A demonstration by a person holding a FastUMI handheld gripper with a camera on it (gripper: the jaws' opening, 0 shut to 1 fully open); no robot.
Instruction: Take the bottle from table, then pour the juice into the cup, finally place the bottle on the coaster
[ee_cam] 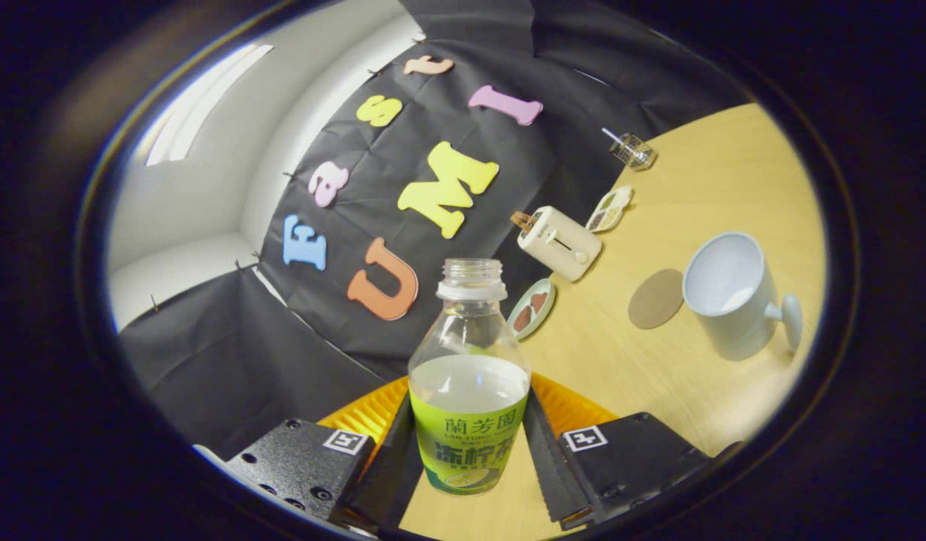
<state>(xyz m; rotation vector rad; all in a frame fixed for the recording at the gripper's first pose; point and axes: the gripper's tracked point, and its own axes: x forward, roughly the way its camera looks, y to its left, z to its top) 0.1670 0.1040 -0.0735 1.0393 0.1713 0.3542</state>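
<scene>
An open clear bottle (469,376) with a green label and pale juice stands between my fingers, both pressing its labelled sides; my gripper (469,458) is shut on it. The whole scene is tilted, and I cannot tell whether the bottle's base rests on the wooden table (703,376). Beyond the fingers to the right stands a white mug (733,294) with its handle toward the near side, and its inside looks empty. A round brown coaster (656,298) lies flat just beside the mug, on the side toward the bottle.
Further back along the table sit a cream toaster (559,242), a small dish with brown pieces (531,309), an oval dish (609,208) and a clear glass holder (633,150). An orange ridged object (373,412) lies behind the bottle.
</scene>
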